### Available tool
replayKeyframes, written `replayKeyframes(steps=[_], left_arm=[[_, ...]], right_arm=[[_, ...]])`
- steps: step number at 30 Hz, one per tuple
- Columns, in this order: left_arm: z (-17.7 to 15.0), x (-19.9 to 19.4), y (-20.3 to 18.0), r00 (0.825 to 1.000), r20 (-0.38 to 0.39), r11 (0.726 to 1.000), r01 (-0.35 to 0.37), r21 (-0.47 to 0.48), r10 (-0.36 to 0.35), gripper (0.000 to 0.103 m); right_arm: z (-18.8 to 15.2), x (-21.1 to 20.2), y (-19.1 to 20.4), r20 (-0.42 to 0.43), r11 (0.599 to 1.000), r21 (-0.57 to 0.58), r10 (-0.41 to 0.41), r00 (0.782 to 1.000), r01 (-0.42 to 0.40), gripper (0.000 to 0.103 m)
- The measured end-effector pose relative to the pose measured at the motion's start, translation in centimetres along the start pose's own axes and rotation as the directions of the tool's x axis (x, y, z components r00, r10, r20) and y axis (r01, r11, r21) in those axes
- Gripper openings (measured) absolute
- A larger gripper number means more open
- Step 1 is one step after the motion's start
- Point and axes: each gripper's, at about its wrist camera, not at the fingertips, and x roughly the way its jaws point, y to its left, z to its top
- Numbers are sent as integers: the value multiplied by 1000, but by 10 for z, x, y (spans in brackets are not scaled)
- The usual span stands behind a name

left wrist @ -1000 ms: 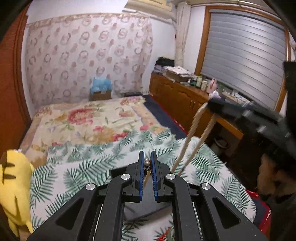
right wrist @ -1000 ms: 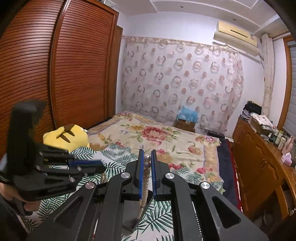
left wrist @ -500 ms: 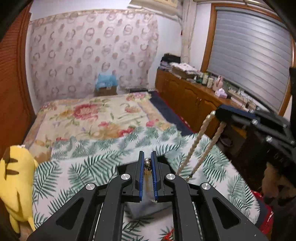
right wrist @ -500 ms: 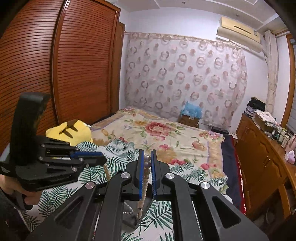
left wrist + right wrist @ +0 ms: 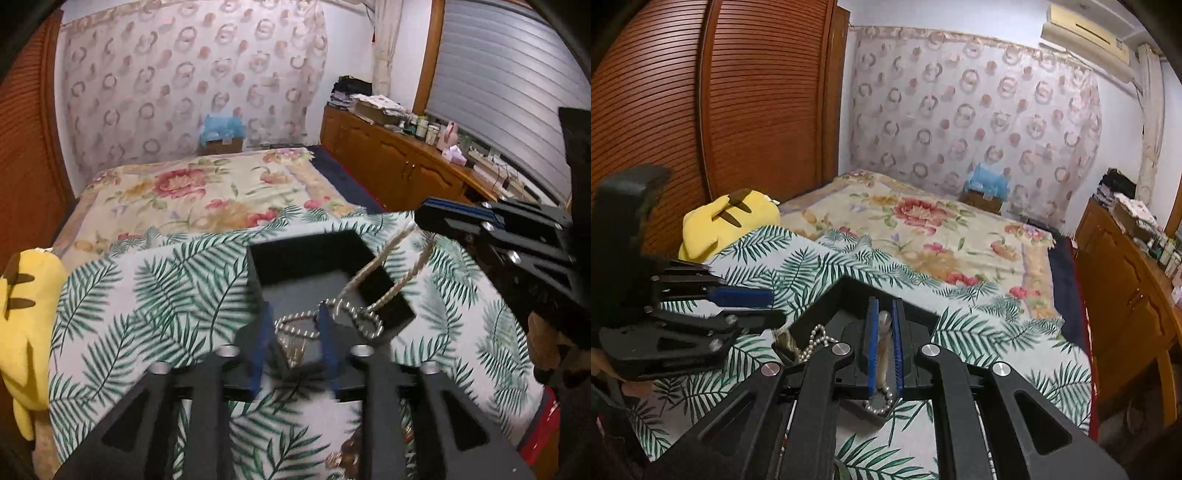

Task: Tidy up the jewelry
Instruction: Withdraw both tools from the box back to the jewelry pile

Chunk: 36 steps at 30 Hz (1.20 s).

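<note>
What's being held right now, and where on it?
The right tongs pinch one end of the necklace; the left tongs are opening around the other end, over the box.

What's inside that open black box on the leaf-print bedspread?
Inside the open black box, part of a pearl-bead necklace lies coiled on the floor. The near corner is hidden behind the left gripper.

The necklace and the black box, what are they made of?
The necklace looks like small pearly beads twisted into a rope: pale and glossy with tiny highlights, perhaps pearl or plastic. The black box looks stiff, with straight thin walls and sharp corners, and matte with no shine, possibly card or plastic.
</note>
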Motion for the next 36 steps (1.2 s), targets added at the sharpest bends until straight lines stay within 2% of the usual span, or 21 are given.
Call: replayKeyframes(steps=[8,12,14,16,17,18,22,25,27,31,32,36], left_arm=[[-39,-17,-6,1000,-11,1000,5,-4,-5,32],[-57,-26,-14,1000,-8,1000,1,2,-1,41],[-66,-29,-17,1000,-13,1000,15,-4,-15,41],[-74,-35,-19,999,-11,999,34,-20,-34,42],[-78,-39,-21,999,-7,999,41,-24,-42,45],[-81,-41,-23,999,-3,999,47,-26,-47,48],[-92,-49,-30,999,6,999,40,-22,-40,51],[-101,-49,-35,1000,2,1000,27,-10,-27,58],[-106,-47,-39,1000,-7,1000,24,-2,-24,68],[-114,-41,-43,999,-33,1000,3,4,-3,75],[-116,-40,-44,999,-34,1000,-3,5,3,80],[-121,-38,-45,1000,-31,1000,4,-6,-4,86]], right_arm=[[-32,-15,2,2,999,38,26,1000,-26,9],[-55,-30,8,0,998,40,40,999,-40,9],[-72,-35,12,-13,997,50,51,999,-51,9],[-87,-40,17,-27,996,62,66,997,-64,19],[-95,-42,18,-35,995,70,74,997,-72,20],[-102,-44,20,-42,994,78,81,996,-78,21],[-131,-50,29,-84,991,94,103,991,-95,21],[-148,-53,36,-109,990,93,118,987,-108,21],[-154,-56,39,-116,987,102,132,984,-121,21],[-166,-62,48,-132,985,101,154,979,-142,21],[-168,-63,50,-136,984,101,161,978,-147,21],[-172,-67,56,-143,982,94,173,975,-161,21]])
